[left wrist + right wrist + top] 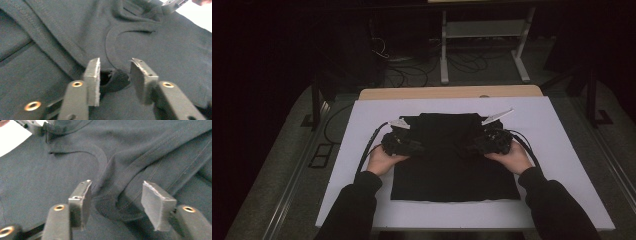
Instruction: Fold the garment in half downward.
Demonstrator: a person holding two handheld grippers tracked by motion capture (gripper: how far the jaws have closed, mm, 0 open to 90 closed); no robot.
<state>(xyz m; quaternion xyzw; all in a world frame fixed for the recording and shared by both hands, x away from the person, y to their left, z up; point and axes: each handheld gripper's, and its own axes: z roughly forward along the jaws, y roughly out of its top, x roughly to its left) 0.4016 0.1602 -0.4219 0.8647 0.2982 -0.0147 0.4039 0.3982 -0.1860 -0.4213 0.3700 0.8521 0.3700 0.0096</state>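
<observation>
White table, frame centre: black T-shirt half folded — left tongs straddling a fabric fold, right tongs spread wide over its seam, ready to pinch.

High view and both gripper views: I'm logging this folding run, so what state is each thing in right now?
Black cotton T-shirt: lying flat on the table, partly folded, sleeves turned in over the body, hem toward the person.
Left claw: open, a small bunch of fabric between its jaws, not clamped.
Right claw: open wide, jaws either side of a fabric fold.
White rectangular table sheet: flat under the shirt.
</observation>
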